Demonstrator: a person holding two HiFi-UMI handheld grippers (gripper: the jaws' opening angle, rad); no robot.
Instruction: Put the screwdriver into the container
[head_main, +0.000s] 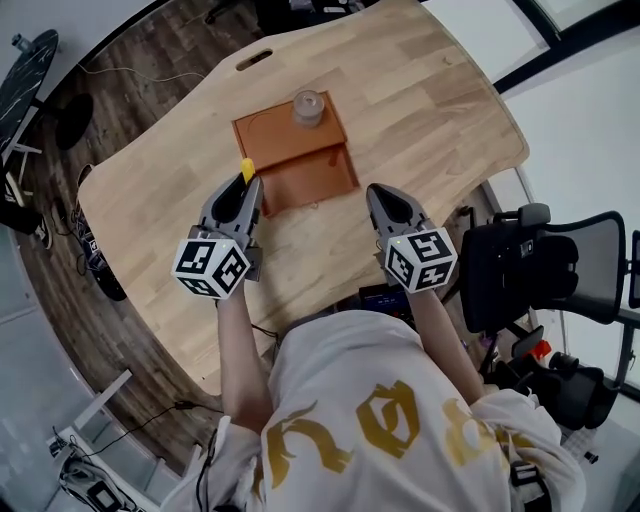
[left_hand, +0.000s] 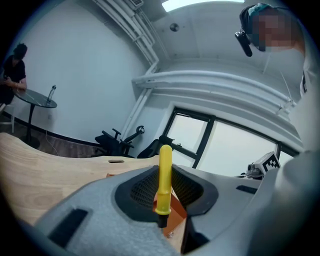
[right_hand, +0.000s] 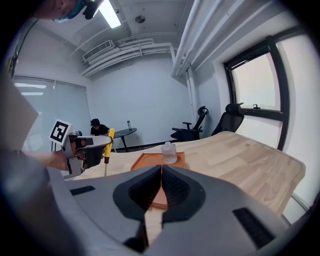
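Our left tongs (head_main: 246, 188) grasp the yellow screwdriver (left_hand: 163, 180) upright by the orange container's (head_main: 280, 140) left edge; our right tongs (head_main: 381, 196) are clenched, empty.

A curved light-wood desk (head_main: 430, 110) stood on a dark plank floor (head_main: 140, 60), with a black office chair (head_main: 540, 265) at its right. Pale walls (right_hand: 145, 95), a large window (right_hand: 255, 95) and 1 lit ceiling strip (right_hand: 110, 14) framed the room. Far back, a person (right_hand: 97, 127) sat at a round table (right_hand: 122, 132).
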